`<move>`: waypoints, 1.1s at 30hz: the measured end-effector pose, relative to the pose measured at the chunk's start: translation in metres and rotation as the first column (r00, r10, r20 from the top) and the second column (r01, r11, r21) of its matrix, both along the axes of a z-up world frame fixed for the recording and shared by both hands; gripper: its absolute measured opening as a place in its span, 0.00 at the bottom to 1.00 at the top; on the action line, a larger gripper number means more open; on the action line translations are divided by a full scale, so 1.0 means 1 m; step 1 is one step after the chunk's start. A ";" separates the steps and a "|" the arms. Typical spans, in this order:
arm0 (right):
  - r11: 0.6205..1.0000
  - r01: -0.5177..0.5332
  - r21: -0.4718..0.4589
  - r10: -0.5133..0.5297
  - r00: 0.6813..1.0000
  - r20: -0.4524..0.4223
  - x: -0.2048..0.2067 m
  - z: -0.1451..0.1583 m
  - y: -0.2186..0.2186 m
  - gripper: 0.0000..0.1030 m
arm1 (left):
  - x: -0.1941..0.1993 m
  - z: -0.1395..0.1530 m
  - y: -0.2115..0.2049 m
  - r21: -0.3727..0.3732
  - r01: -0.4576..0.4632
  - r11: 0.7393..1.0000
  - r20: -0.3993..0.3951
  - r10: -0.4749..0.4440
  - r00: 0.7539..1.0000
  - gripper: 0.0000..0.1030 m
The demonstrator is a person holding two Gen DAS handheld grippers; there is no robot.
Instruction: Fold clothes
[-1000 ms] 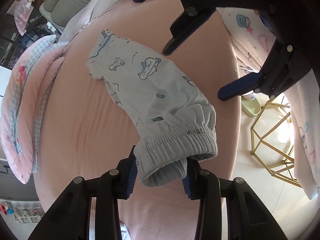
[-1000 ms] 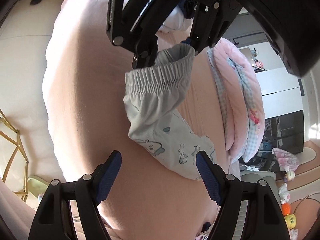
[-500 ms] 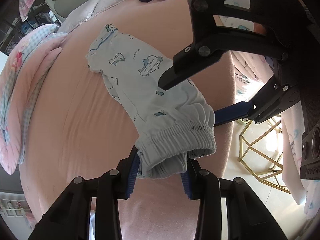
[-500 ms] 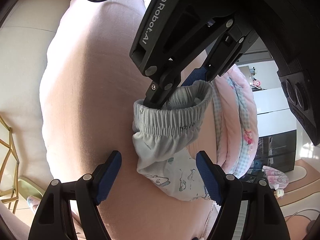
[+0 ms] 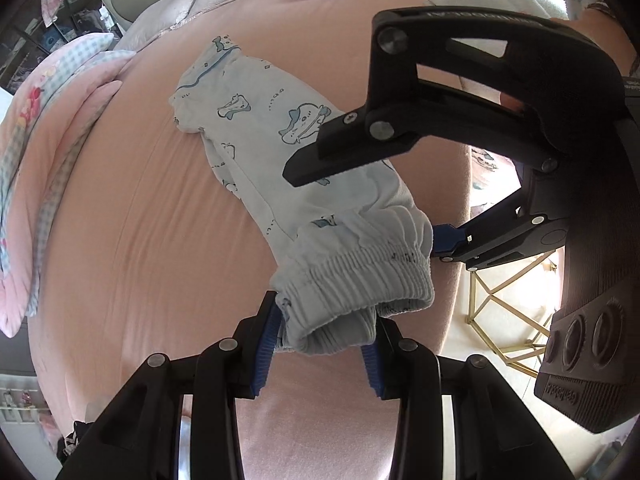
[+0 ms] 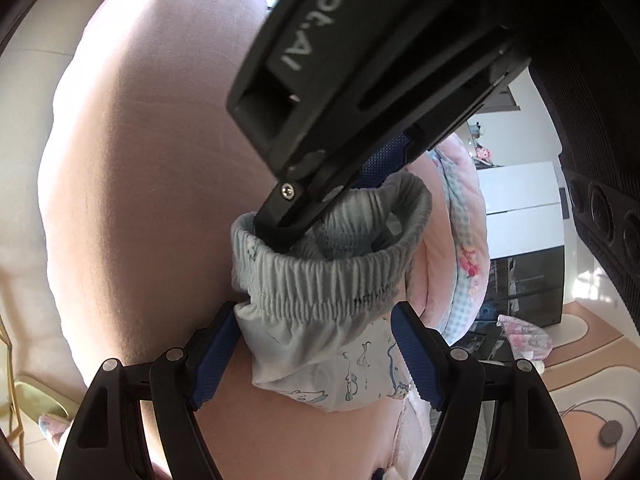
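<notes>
1. pale blue printed trousers (image 5: 288, 168) are laid lengthwise on the pink bed (image 5: 140, 240), with the elastic waistband (image 5: 360, 276) lifted off it.
2. the waistband is gripped by the left claw (image 5: 324, 340), its blue pads pressed on the fabric.
3. the right claw (image 6: 316, 352) is held wide open around the trousers just beneath the waistband, without being closed on them.
4. a pink checked quilt (image 5: 36, 128) is folded along the bed's edge.

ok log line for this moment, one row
stage: regrasp | left gripper: shut on pants waistband | right gripper: open, straddling waistband | pants legs on bed
</notes>
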State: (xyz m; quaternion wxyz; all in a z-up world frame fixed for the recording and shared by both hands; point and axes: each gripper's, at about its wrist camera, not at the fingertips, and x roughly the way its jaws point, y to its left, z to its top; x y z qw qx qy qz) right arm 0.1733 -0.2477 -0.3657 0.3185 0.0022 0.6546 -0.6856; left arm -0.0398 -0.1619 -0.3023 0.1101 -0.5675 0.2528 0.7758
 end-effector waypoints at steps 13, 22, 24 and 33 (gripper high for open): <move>0.999 0.046 0.019 -0.049 0.955 0.293 -0.013 0.024 0.006 0.19 | -0.009 0.009 -0.012 0.021 -0.194 0.981 0.125 0.190 0.974 0.48; 0.998 0.050 -0.025 -0.036 0.920 0.391 -0.019 0.041 0.027 0.18 | 0.023 0.038 -0.042 0.060 -0.304 0.951 -0.002 0.305 0.952 0.74; 0.998 0.062 -0.031 -0.044 0.914 0.404 -0.008 0.036 0.034 0.18 | 0.028 0.037 -0.049 0.073 -0.326 0.942 -0.006 0.328 0.945 0.74; 0.999 0.047 -0.013 -0.042 0.964 0.263 -0.005 0.023 0.027 0.20 | 0.052 0.012 -0.057 0.131 -0.369 0.920 -0.037 0.377 0.926 0.74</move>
